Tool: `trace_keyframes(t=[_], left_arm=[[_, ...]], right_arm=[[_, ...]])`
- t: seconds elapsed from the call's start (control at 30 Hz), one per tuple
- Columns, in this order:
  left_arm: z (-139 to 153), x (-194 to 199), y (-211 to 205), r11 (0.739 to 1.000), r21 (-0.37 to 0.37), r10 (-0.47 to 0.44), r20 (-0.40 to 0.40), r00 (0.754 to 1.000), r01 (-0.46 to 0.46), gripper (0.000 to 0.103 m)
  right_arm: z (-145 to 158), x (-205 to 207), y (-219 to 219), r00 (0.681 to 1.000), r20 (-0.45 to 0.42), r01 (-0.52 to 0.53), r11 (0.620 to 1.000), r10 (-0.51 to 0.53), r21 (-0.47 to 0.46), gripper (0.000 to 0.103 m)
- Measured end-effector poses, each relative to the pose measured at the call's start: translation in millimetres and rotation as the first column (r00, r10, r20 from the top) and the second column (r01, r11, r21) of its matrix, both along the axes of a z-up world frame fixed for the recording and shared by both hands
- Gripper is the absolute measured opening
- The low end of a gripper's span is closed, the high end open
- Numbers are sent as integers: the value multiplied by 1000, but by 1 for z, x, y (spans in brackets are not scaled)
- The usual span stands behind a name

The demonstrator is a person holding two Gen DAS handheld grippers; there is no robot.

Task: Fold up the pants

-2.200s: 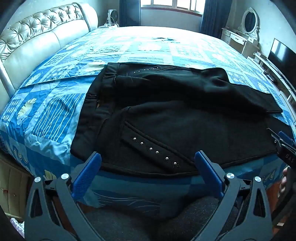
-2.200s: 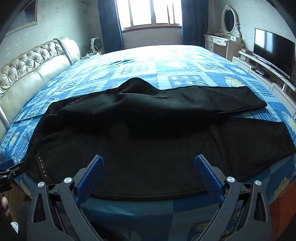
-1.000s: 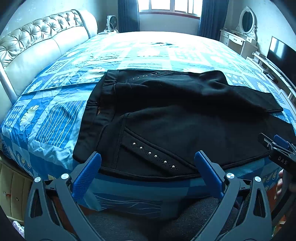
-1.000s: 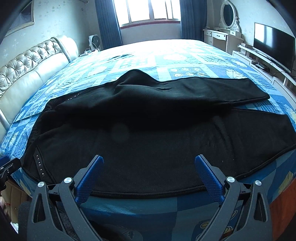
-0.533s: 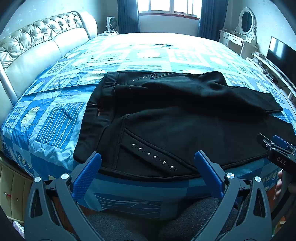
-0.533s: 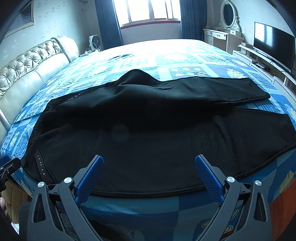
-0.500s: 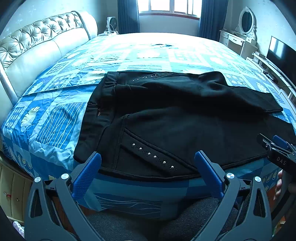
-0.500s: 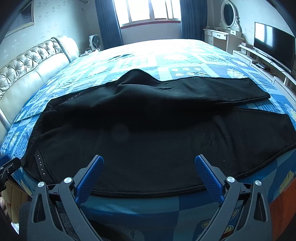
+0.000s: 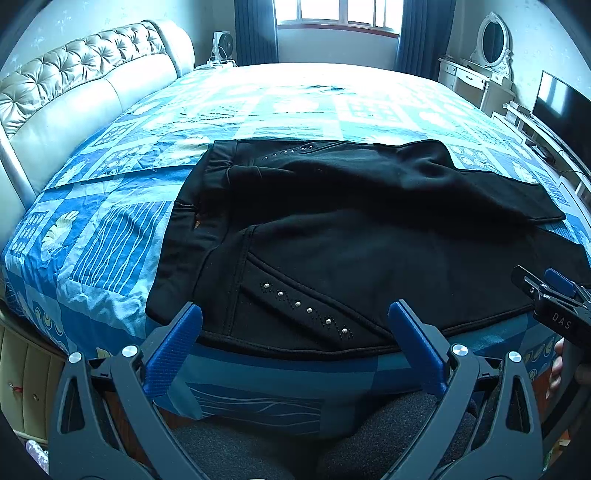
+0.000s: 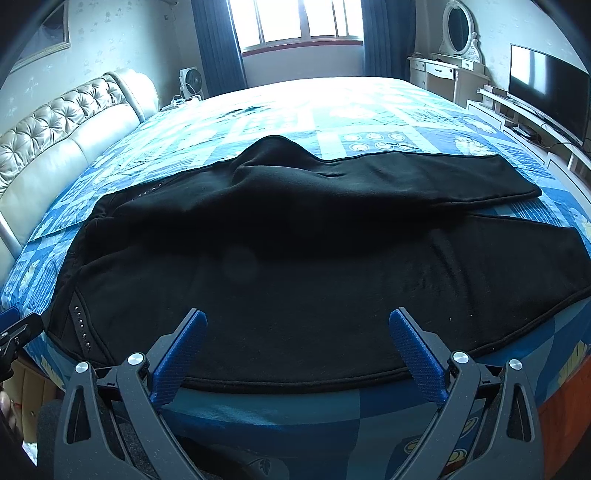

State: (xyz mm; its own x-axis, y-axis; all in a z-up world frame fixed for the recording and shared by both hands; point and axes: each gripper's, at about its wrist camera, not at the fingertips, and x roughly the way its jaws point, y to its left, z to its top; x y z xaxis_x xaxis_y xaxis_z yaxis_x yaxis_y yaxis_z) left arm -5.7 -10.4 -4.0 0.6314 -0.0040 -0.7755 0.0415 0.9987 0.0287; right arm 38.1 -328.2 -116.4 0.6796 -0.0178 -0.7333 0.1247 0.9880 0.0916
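Observation:
Black pants point(image 9: 362, 236) with silver studs lie spread across the near side of the bed, waistband to the left, legs running right; they also fill the right wrist view point(image 10: 314, 258). The far leg lies partly over the near one. My left gripper point(image 9: 295, 332) is open and empty, just short of the pants' near hem by the studded pocket. My right gripper point(image 10: 297, 339) is open and empty, at the near hem of the leg. The right gripper shows at the left wrist view's right edge point(image 9: 554, 299); the left gripper's tip shows in the right wrist view point(image 10: 18, 328).
The bed point(image 9: 110, 236) has a blue patchwork quilt and a tufted cream headboard point(image 9: 74, 92) at the left. A dresser with an oval mirror point(image 10: 454, 48) and a TV point(image 10: 546, 96) on a low unit stand at the right. A window with dark curtains point(image 10: 295, 22) is at the back.
Both grippers have risen and pulled back slightly over two seconds, still open; in the last half second almost nothing has moved. The pants lie as before.

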Motion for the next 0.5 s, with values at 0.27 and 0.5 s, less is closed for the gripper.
trace_keyframes(t=[0.27,0.5], left_arm=[[-1,0,0,1000,0,-1,-1,1000,1,101],[-2,-1,0,1000,1,0,-2,1000,0,101]], right_arm=[[0,0,2,1000,0,-6,1000,6,-1,99],[0,0,3,1000,-2,-7,1000,7,-1,99]])
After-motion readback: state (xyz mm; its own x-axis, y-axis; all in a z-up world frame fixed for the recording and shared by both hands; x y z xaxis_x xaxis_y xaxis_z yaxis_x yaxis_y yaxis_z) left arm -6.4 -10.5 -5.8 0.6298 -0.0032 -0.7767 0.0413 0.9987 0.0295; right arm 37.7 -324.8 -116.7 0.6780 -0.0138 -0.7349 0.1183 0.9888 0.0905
